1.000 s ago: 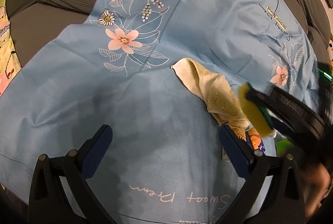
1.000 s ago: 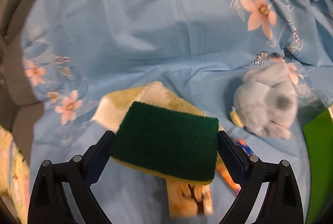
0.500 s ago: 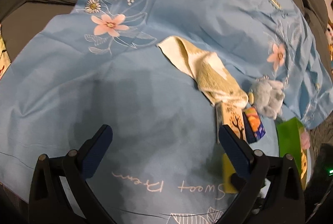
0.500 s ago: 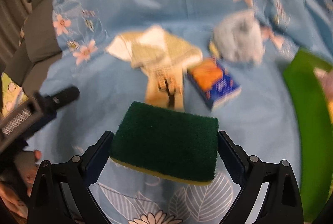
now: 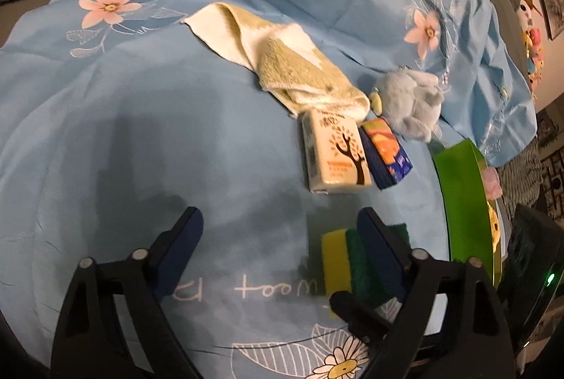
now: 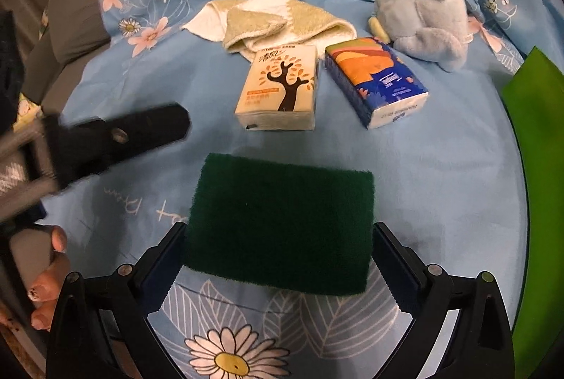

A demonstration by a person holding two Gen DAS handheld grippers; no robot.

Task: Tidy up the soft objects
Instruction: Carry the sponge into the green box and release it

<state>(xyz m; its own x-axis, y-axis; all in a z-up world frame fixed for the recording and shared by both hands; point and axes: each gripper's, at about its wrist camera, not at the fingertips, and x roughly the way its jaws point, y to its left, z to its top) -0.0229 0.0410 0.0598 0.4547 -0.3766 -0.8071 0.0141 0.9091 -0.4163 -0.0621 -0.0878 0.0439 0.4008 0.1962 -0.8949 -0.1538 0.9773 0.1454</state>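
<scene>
— So, what does the right tool [image 6: 280, 259] hold?

— One sponge [image 6: 282, 220], dark green scouring face toward the camera, yellow foam beneath. Both pads press its short ends, so it is clamped, and it sits low above the blue flowered sheet [image 6: 440, 167].

— And the left tool [image 5: 278, 252]?

— Wide apart, with nothing between its fingers; its jaws have just been closing a little. From its own view the sponge [image 5: 338, 259] shows just beside its right finger, partly behind it, not gripped by it.

— Take the cream tissue pack as the landmark. What lies around it?

— The cream tissue pack [image 6: 278, 90], printed with a tree, lies just beyond the sponge. Touching its far end is one folded towel [image 6: 268, 19], yellow-green and white. Just beside it to the right lies a second pack, the blue-and-orange tissue pack [image 6: 377, 83]. Beyond that one sits one grey-blue plush toy [image 6: 423, 23]. Well to the right stands one green bin [image 6: 532, 167].

— The count, then?

— One sponge, one towel, two tissue packs, one plush toy, one bin. A person's fingers [image 6: 49, 284] show at the left edge of the right tool's view, behind the left tool.
</scene>
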